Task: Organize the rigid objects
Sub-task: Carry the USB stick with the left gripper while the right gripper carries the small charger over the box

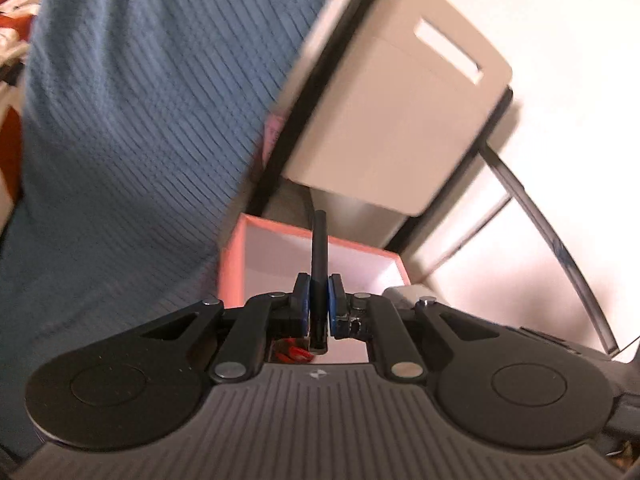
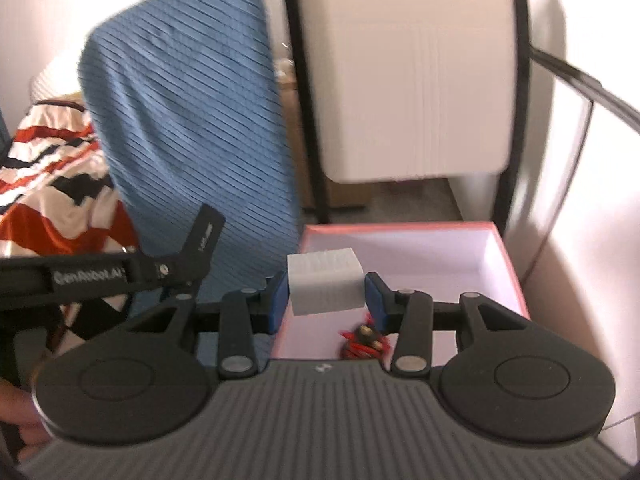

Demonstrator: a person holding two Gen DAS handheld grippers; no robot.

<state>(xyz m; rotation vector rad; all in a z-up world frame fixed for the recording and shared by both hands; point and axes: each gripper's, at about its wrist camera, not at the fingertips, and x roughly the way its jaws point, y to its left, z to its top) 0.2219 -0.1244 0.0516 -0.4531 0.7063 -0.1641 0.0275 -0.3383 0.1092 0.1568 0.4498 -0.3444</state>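
My left gripper (image 1: 319,308) has its jaws drawn almost together, the blue pads (image 1: 305,307) pressed on either side of a thin, flat black rigid piece (image 1: 319,280) that stands upright between them and pokes out above the fingertips. Just beyond and below it sits the open pink cardboard box with a white inside (image 1: 256,258), and a bit of red wiring (image 1: 294,354) shows under my jaws near the box's near edge. To the left, a blue ribbed fabric chair back (image 1: 132,128) fills most of that view; above the box, a beige plastic panel with a slot handle (image 1: 400,112) leans in a black frame. My right gripper (image 2: 326,296) is held partly open, its jaws set wide enough to clamp a pale grey ribbed rectangular block (image 2: 326,286) by its two short ends, blue pads (image 2: 278,300) touching each side. The block hangs above the near left part of the same pink box (image 2: 508,264), clear of its floor. On that floor, close to the near wall, lies a small tangle of red wires with a black part (image 2: 366,342). From this side I can see the left gripper (image 2: 204,236) just left of the box, in front of the blue chair back (image 2: 188,120). The beige panel (image 2: 416,92) stands behind the box, and a striped red, white and black blanket (image 2: 52,176) lies far left.
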